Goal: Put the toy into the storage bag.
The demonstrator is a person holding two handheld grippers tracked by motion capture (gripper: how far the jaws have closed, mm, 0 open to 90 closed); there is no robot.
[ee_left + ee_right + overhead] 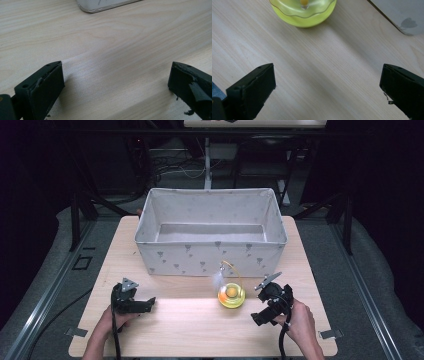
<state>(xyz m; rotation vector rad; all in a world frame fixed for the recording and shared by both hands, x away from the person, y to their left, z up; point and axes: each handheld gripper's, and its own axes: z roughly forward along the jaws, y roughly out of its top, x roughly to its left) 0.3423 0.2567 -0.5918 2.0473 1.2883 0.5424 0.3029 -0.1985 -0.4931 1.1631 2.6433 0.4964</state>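
Lab-like test rig – dark metal frame [77,215], floor cables [170,167], lone wooden table [200,330].

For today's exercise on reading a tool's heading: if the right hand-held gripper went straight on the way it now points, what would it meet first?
Probably the yellow-green dish dead ahead of the right hand-held gripper, across bare wooden table; the fabric bin sits off to the side. Depth is uncertain.

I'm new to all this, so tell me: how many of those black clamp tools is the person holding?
2. The left hand-held gripper is near the table's left front; the right hand-held gripper is right of the yellow toy. Both are open.
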